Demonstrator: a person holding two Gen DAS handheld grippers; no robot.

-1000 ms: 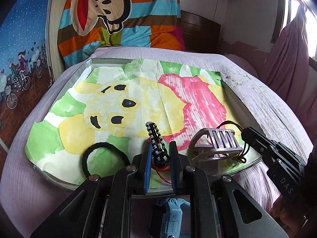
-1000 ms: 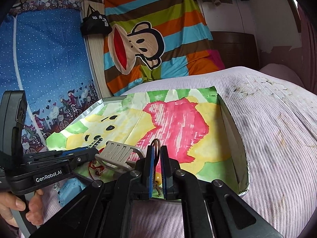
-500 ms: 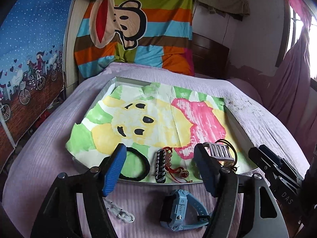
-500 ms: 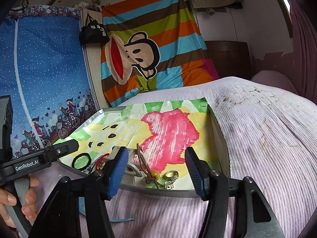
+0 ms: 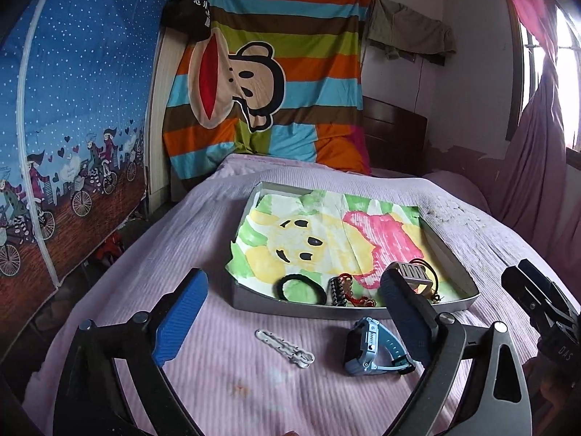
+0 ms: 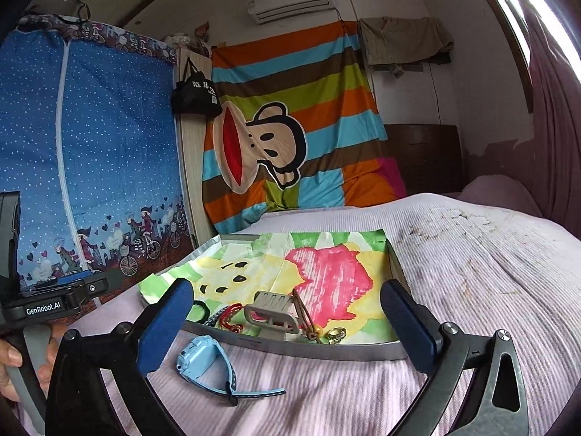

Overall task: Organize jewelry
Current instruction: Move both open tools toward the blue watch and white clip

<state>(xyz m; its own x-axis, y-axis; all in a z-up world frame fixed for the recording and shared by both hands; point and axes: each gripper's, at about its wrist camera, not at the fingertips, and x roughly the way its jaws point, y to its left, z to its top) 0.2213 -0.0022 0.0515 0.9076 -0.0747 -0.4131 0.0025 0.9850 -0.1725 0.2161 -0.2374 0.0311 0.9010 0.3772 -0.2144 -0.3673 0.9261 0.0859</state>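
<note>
1. Left wrist view – the left gripper (image 5: 290, 323) is seen spread wide with nothing held between its blue pads. Two pieces are left on the bed (image 5: 181, 254), outside the tray (image 5: 363, 310): a pale link bracelet (image 5: 285, 342) and a blue watch (image 5: 377, 347). Both are found just ahead of the open jaws; the bracelet lies near the middle of the gap, its long axis slanted from upper left to lower right, while the watch sits close to the right-hand finger.
2. In the same view the tray is seen beyond both pieces, with a black hair band (image 5: 300, 288), a beaded bracelet (image 5: 337, 290) and a grey clip (image 5: 414, 274) laid along its near edge. The right gripper (image 5: 541, 301) is only partly seen at the right border.
3. Right wrist view – the right gripper (image 6: 287, 323) is likewise held wide open and empty. The blue watch (image 6: 207, 361) is placed low and to the left, just beside the left-hand finger, its strap trailing toward the right along the bed (image 6: 472, 272).
4. The link bracelet is not visible in this view. It is judged that the left gripper is the nearer to it and better lined up, though a turn of the wrist would be needed so that the jaws close across its slanted length – the watch could be reached by either side.
</note>
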